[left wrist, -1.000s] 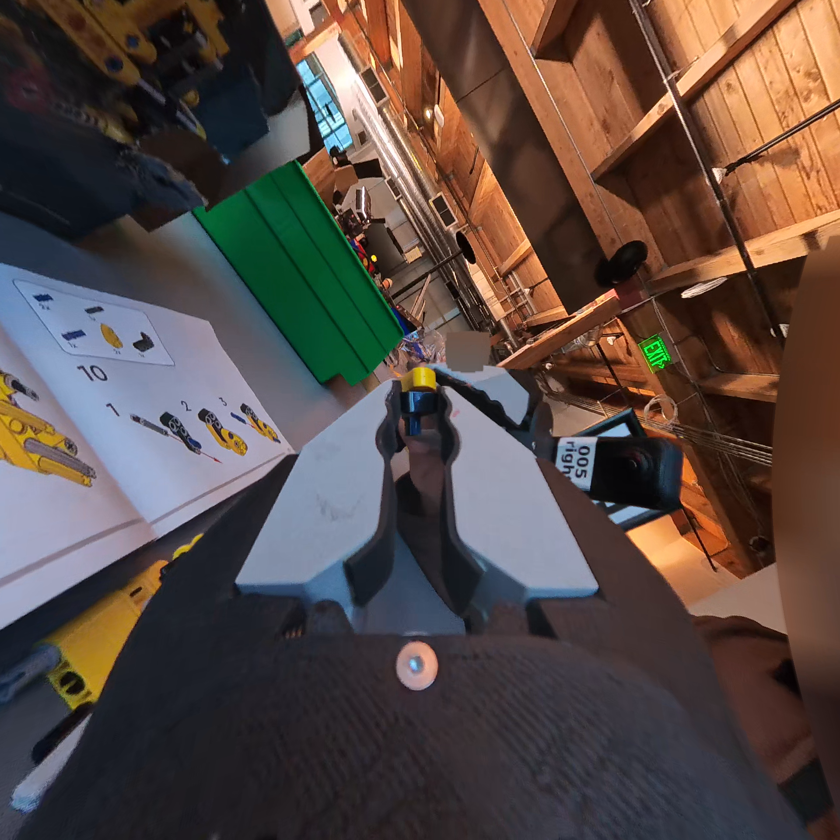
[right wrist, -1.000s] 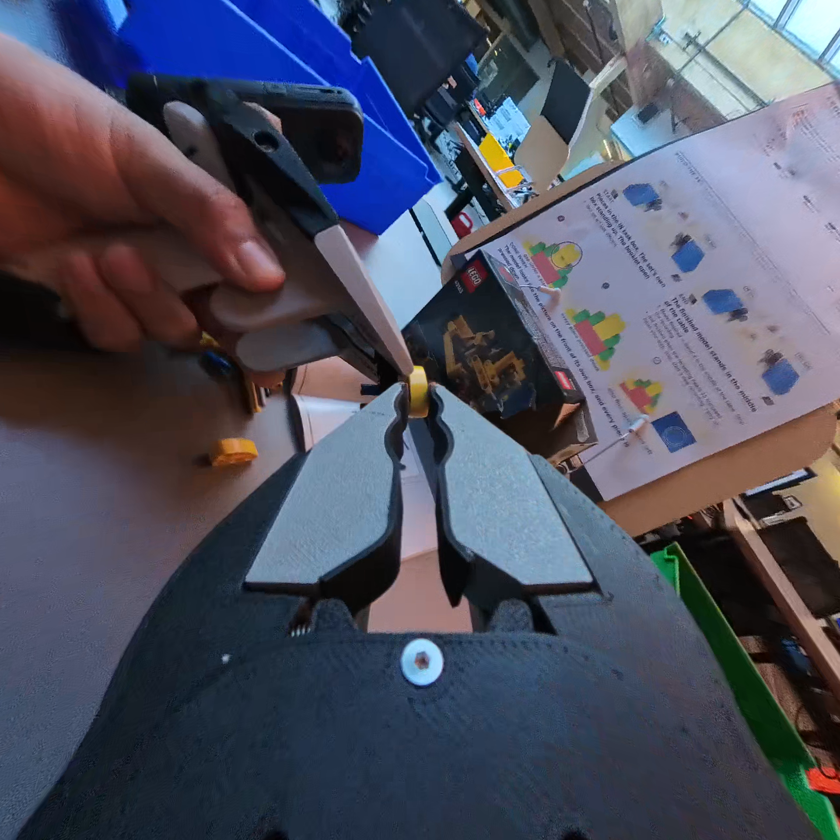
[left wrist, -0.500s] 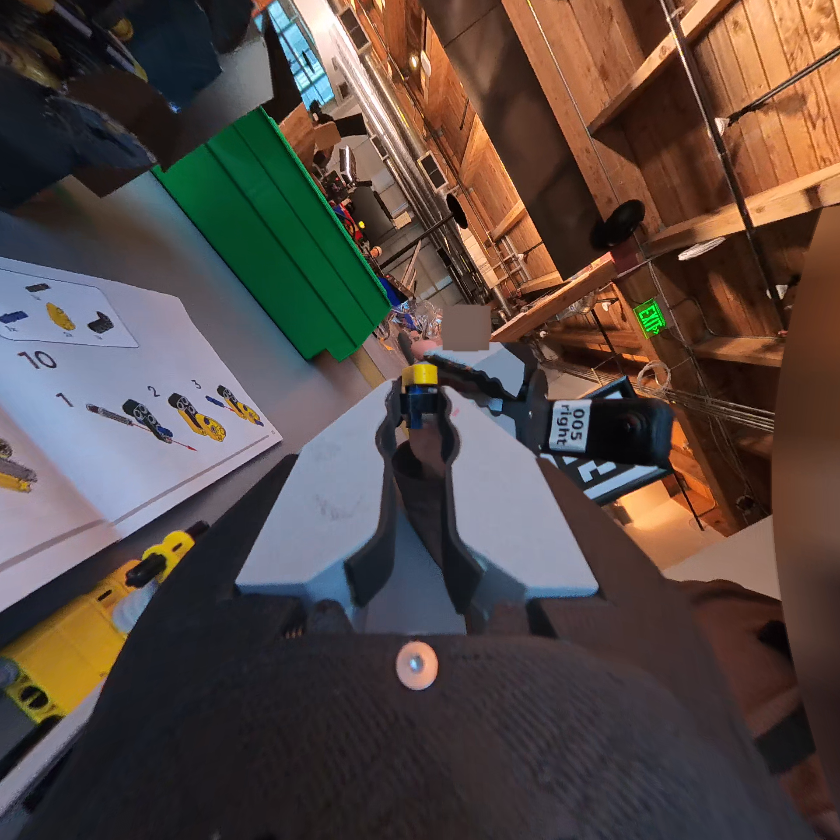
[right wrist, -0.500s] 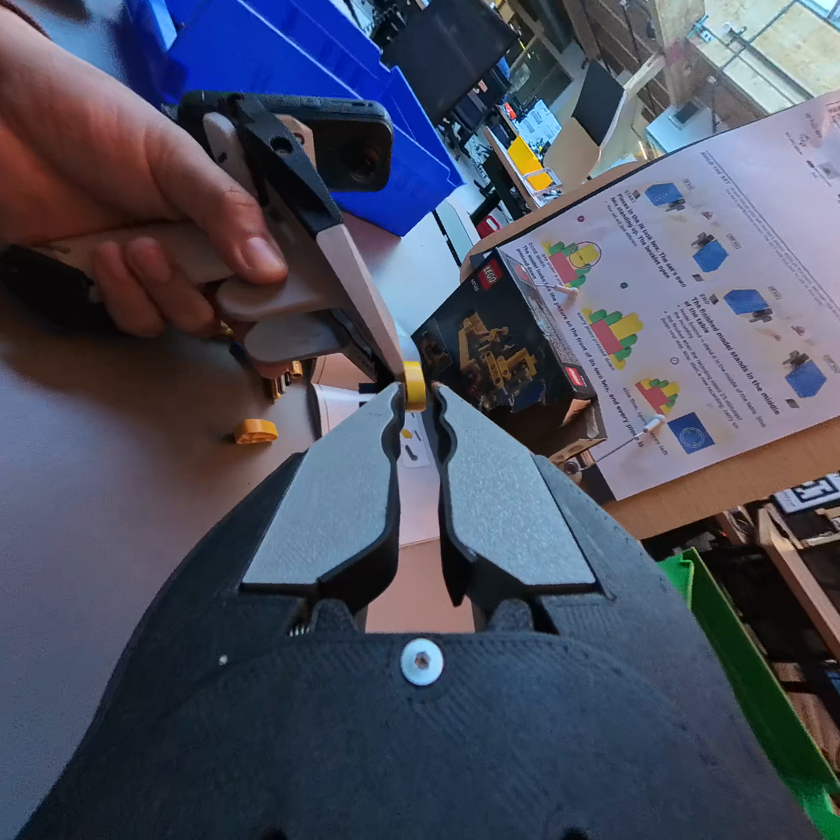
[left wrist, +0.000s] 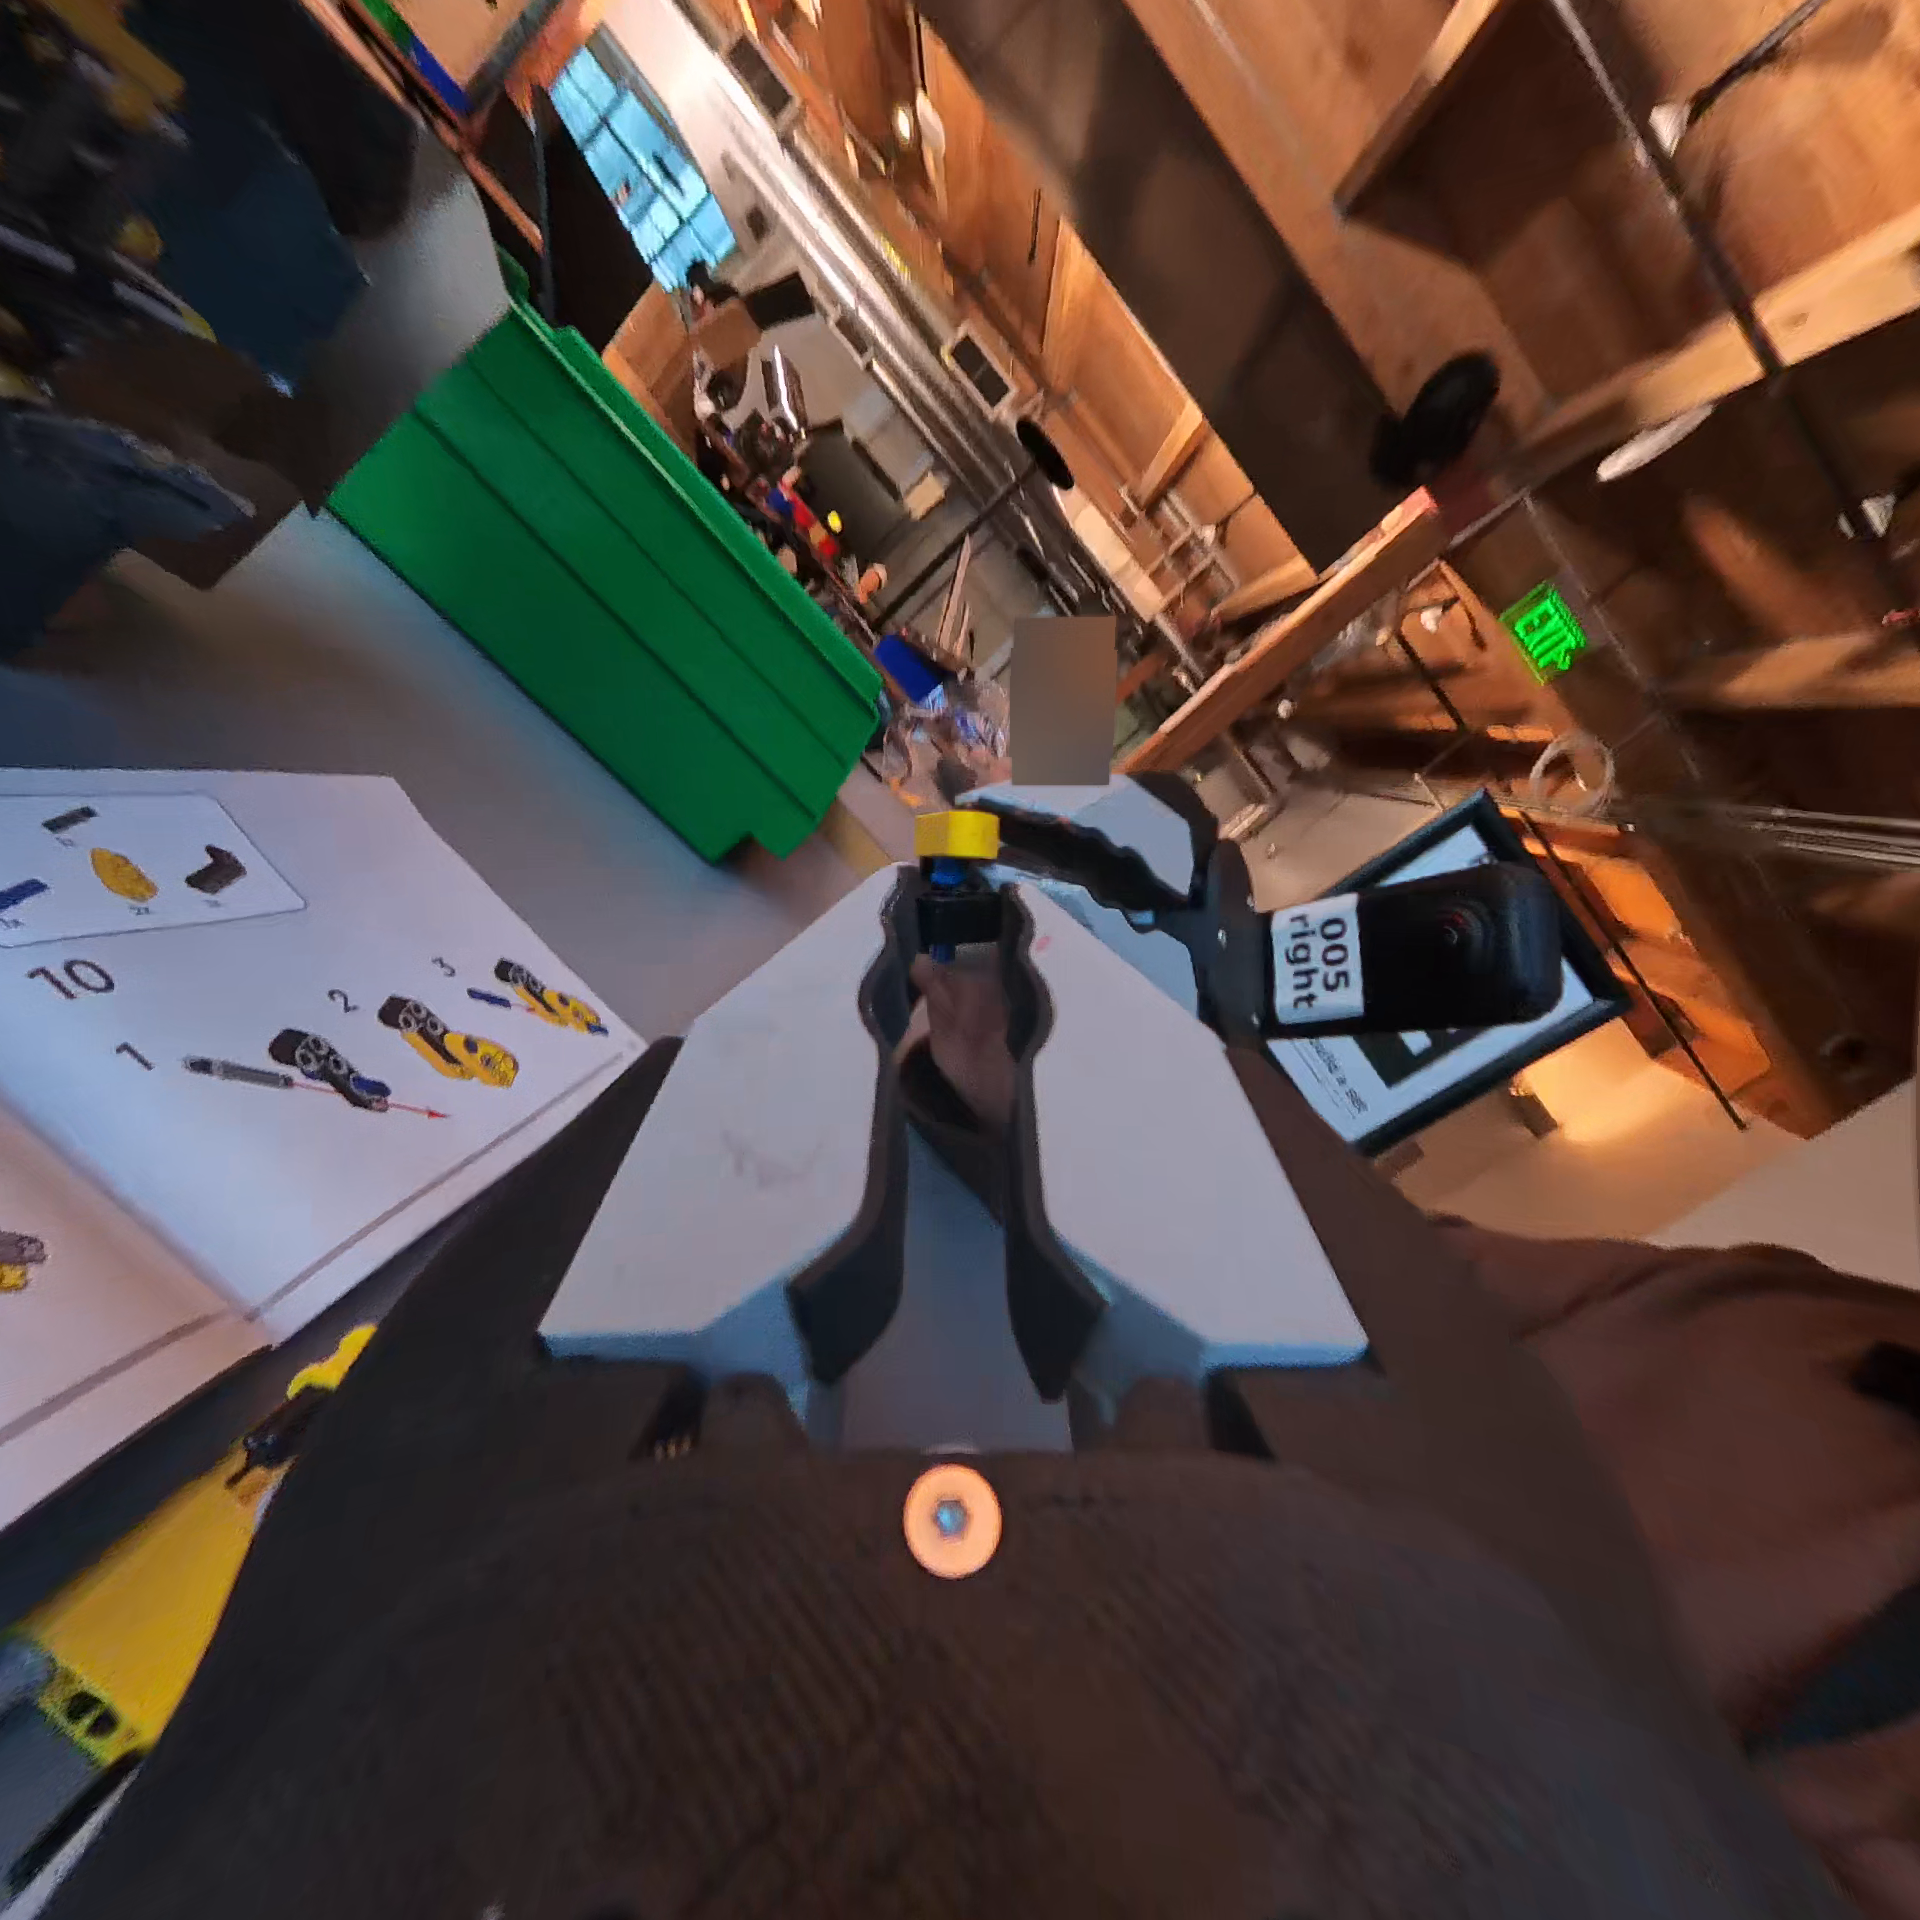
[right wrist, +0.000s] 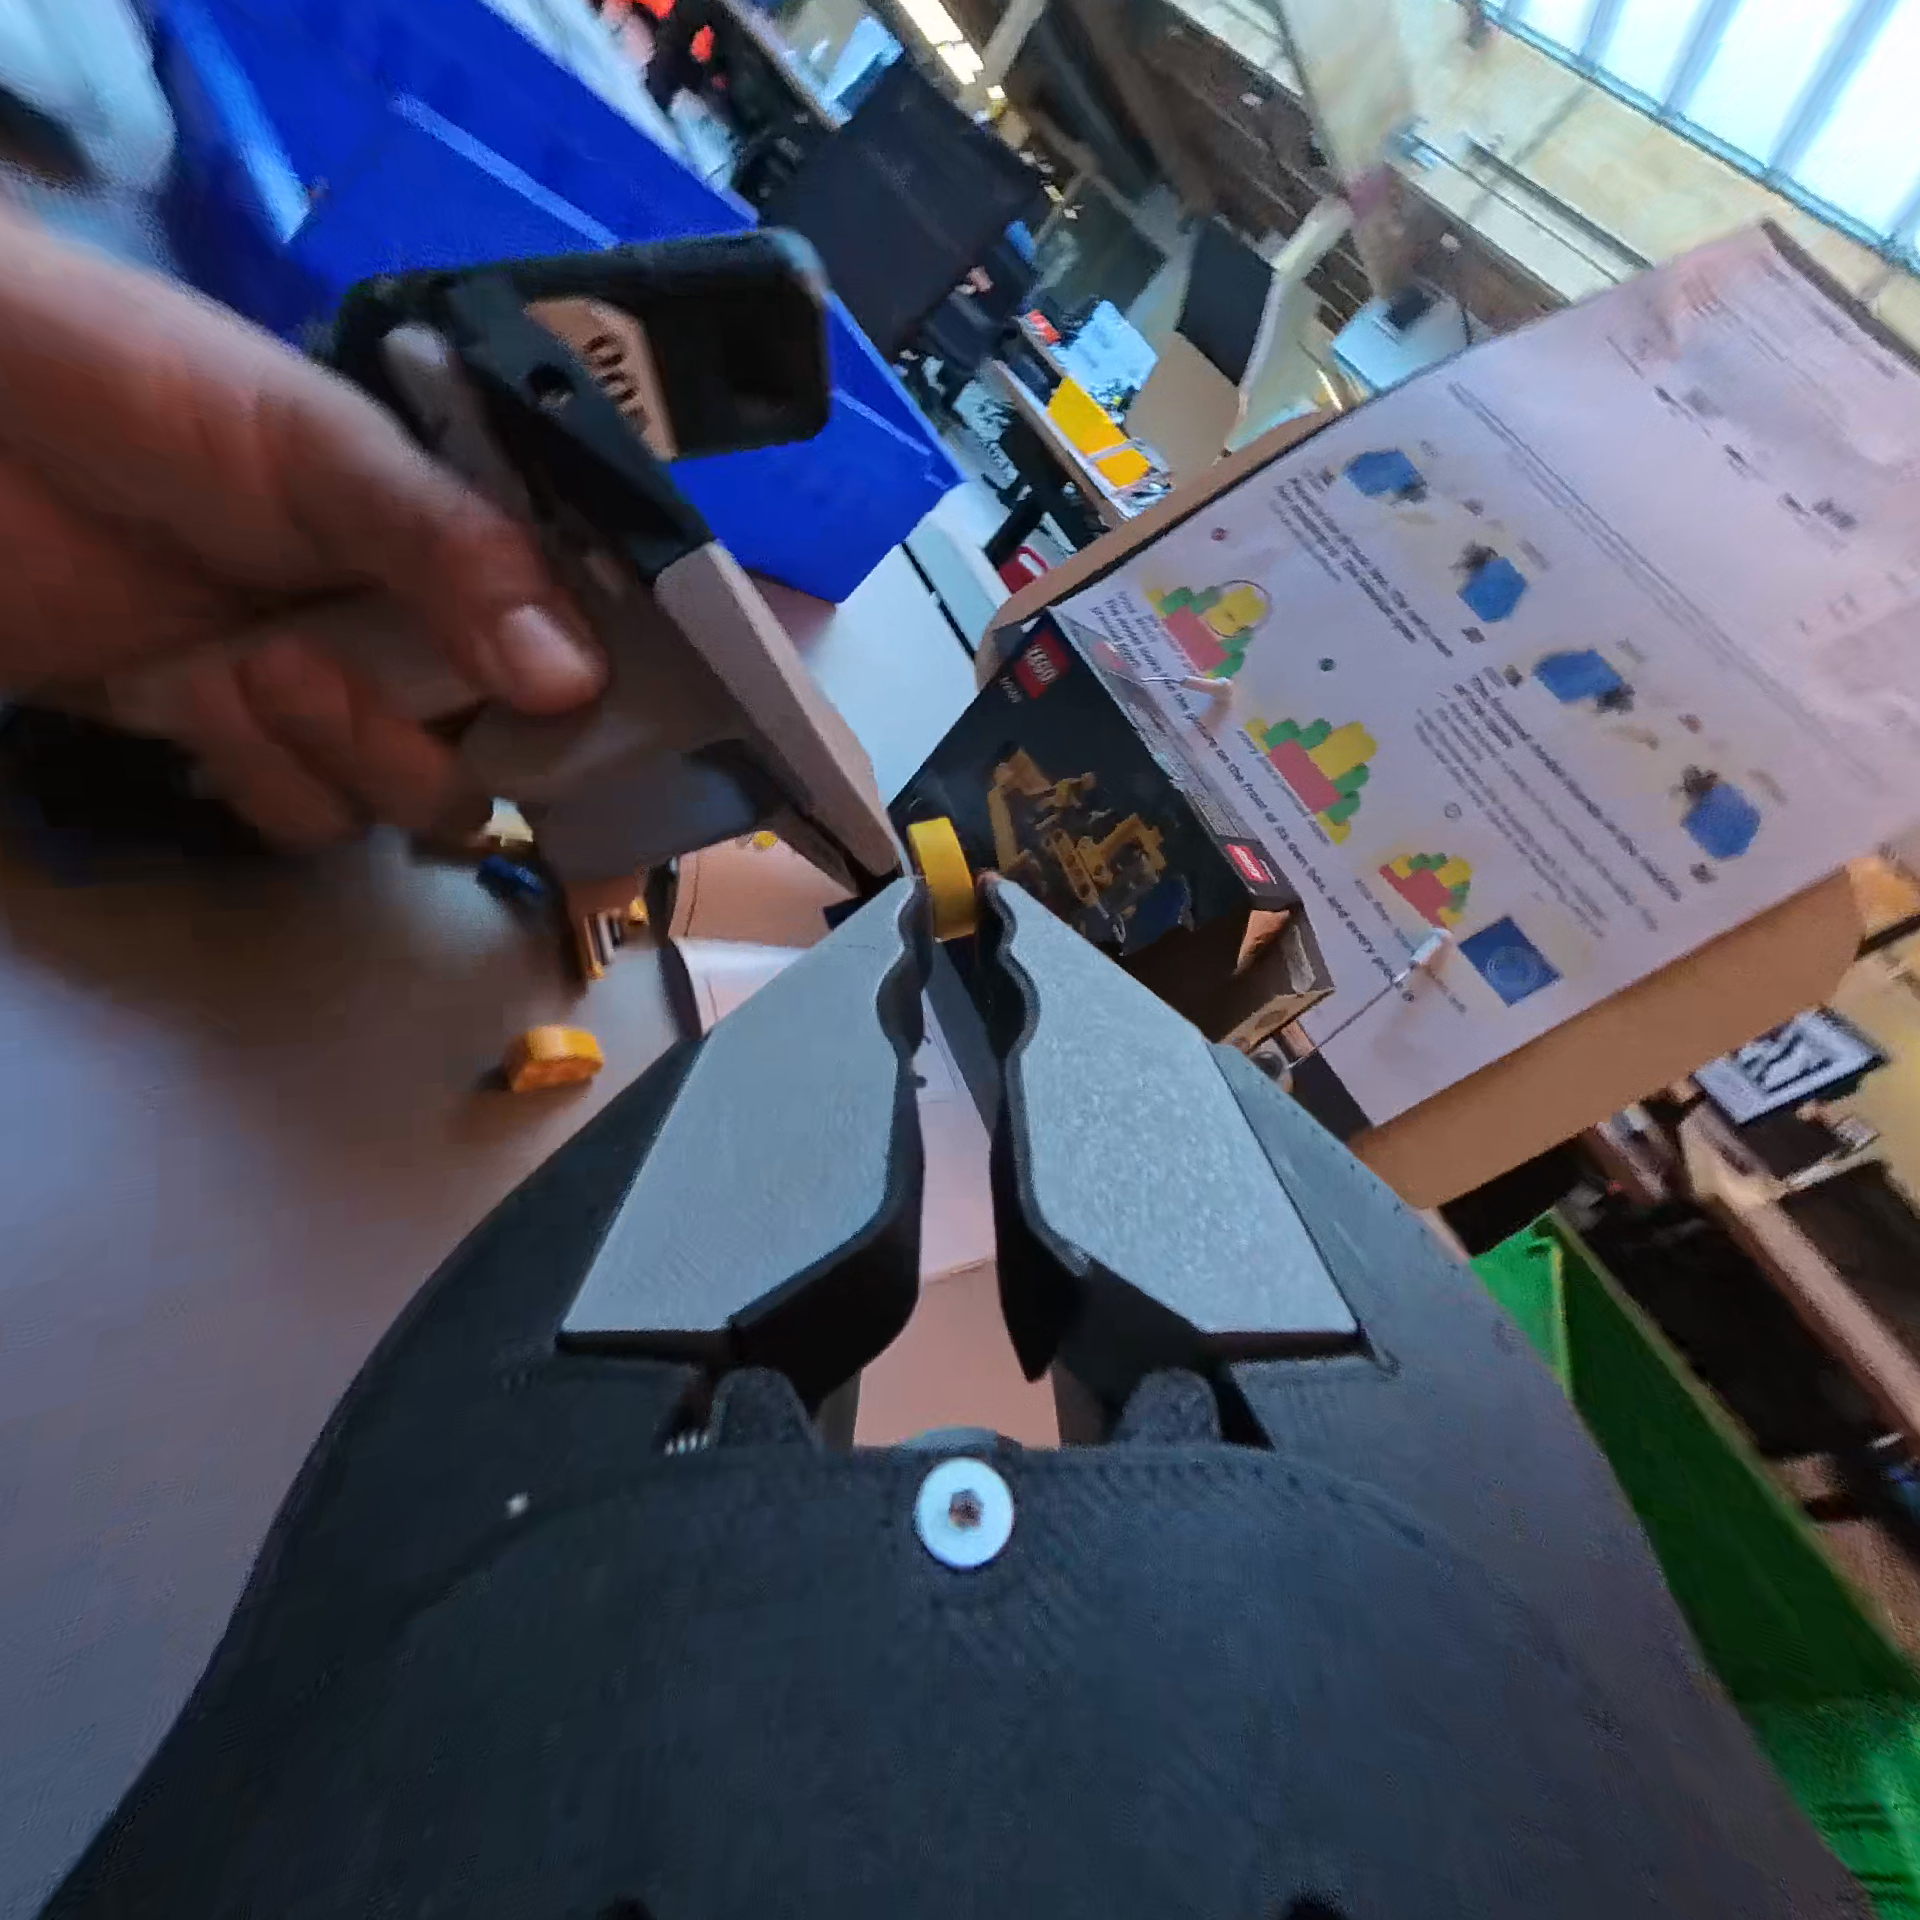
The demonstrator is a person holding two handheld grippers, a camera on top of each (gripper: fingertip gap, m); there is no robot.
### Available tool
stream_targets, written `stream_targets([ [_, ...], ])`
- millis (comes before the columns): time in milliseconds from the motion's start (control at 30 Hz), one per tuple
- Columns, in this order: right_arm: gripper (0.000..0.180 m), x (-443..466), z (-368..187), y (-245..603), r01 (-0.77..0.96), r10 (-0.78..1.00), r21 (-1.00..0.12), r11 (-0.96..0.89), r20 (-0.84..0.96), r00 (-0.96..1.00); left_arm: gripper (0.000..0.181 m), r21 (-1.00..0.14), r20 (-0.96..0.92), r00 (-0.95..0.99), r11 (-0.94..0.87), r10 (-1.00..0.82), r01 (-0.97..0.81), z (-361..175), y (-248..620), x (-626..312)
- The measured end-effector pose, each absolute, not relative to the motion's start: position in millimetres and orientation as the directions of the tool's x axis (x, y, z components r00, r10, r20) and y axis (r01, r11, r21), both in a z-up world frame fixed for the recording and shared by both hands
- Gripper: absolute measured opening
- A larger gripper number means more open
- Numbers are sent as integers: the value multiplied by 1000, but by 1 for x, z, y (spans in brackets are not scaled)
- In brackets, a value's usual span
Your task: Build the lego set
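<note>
In the left wrist view my left gripper (left wrist: 956, 914) is shut on a small black piece (left wrist: 958, 923) with a blue pin (left wrist: 943, 878) sticking out of its top. A yellow round piece (left wrist: 956, 831) sits on the pin's end. It is held by my right gripper (left wrist: 1023, 826), which reaches in from the right. In the right wrist view my right gripper (right wrist: 948, 896) is shut on the yellow piece (right wrist: 940, 873). The left gripper (right wrist: 873, 862), held by a hand (right wrist: 239, 582), meets it tip to tip. Both are raised above the table.
An open instruction booklet (left wrist: 260, 1039) lies at left, with a yellow model part (left wrist: 125, 1642) below it and a green bin (left wrist: 603, 582) behind. A lego box (right wrist: 1091, 831), a poster board (right wrist: 1558, 675), blue bins (right wrist: 468, 260) and a loose yellow piece (right wrist: 551, 1055) show in the right wrist view.
Both grippers have swung and tilted together while staying tip to tip. The yellow piece stays against the blue pin. The current frames are slightly blurred from motion.
</note>
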State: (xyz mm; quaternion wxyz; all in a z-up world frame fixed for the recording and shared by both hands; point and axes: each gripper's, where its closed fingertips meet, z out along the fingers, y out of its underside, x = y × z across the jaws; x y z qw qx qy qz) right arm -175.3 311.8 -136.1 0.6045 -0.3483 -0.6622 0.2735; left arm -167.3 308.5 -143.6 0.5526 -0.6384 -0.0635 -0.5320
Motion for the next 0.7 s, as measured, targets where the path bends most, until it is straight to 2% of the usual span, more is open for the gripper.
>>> stream_targets([
  [33,4,-178,-133,314,122,835,-828,547,551,-3,13,-641,745,436,-360,-505,678,-140,310,-170],
  [167,4,-189,-129,319,103,924,-921,376,382,38,12,-633,745,459,-298,-484,714,-136,314,-183],
  [367,4,-193,-138,318,122,967,-959,256,251,-54,13,-663,726,475,-321,-497,676,-137,313,-186],
  [567,4,-184,-138,314,112,969,-964,242,234,-78,15,-869,494,693,-265,-525,419,-140,310,-175],
  [700,4,-181,-139,313,148,966,-955,256,249,-64,16,-914,406,750,-251,-522,320,-146,311,-170],
])
